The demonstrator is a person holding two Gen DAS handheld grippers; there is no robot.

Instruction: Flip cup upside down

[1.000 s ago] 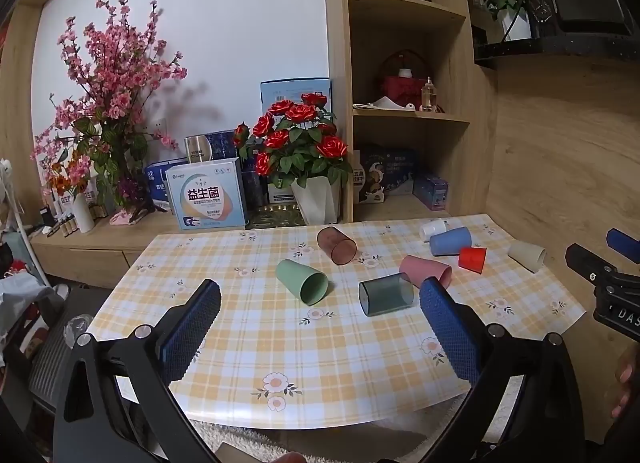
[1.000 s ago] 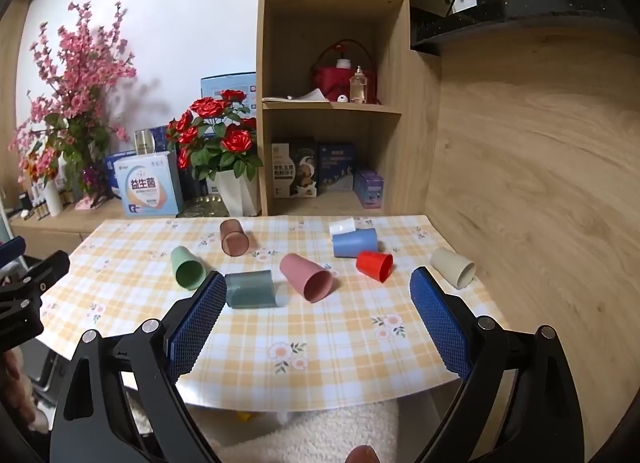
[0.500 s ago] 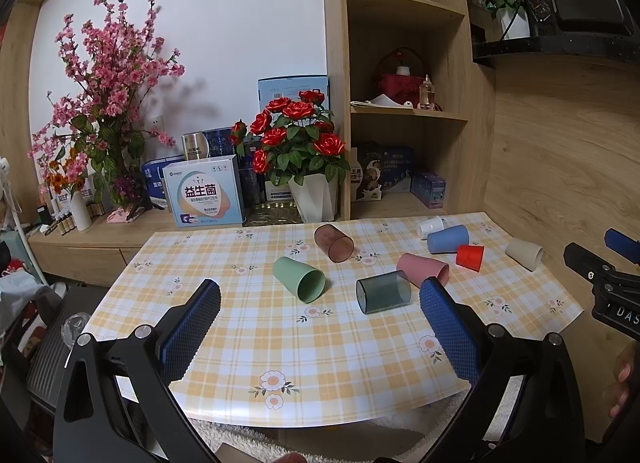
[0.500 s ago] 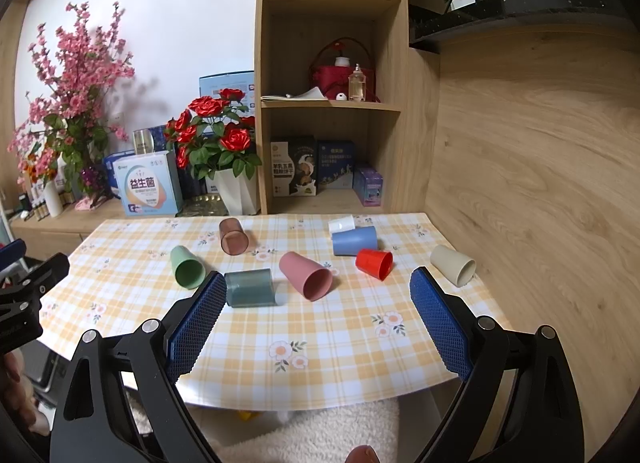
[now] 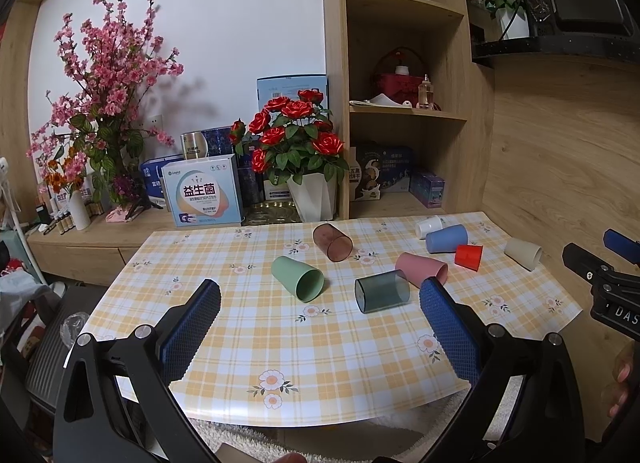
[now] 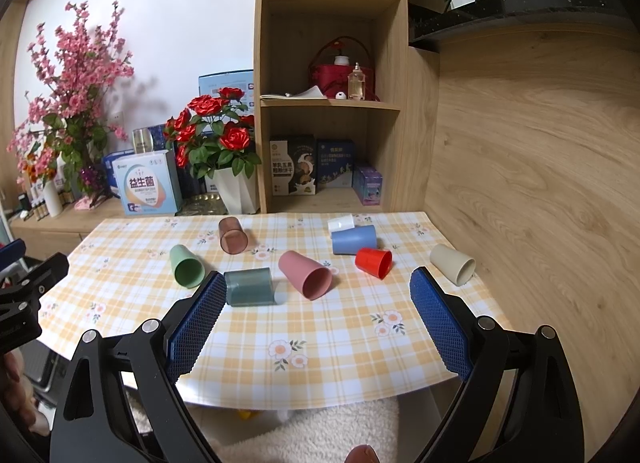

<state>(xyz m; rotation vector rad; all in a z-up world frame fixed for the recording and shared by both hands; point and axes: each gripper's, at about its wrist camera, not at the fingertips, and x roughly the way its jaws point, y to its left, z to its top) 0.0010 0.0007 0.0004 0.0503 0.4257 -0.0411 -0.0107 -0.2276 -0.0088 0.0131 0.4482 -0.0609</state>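
Observation:
Several cups lie on their sides on the checked table [image 5: 280, 343]: a green cup [image 5: 298, 278], a clear brown cup [image 5: 332, 241], a dark teal cup [image 5: 382, 291], a pink cup [image 5: 421, 267], a blue cup [image 5: 446, 238], a white cup [image 5: 428, 226], a red cup [image 5: 468, 257] and a beige cup [image 5: 522, 253]. They also show in the right wrist view, among them the green cup [image 6: 186, 266], teal cup [image 6: 249, 287], pink cup [image 6: 305, 274] and red cup [image 6: 373, 262]. My left gripper [image 5: 318, 327] and right gripper [image 6: 314, 321] are both open, empty and held back above the table's near edge.
A white pot of red roses [image 5: 310, 199], boxes [image 5: 203, 197] and a pink blossom vase [image 5: 78, 215] stand on the sideboard behind the table. A wooden shelf unit [image 5: 400, 103] rises at the back right. A wood wall [image 6: 540, 183] runs along the table's right side.
Both grippers have drifted slightly; the table and cups sit a little higher in the views. Nothing was taken hold of, and no cup moved.

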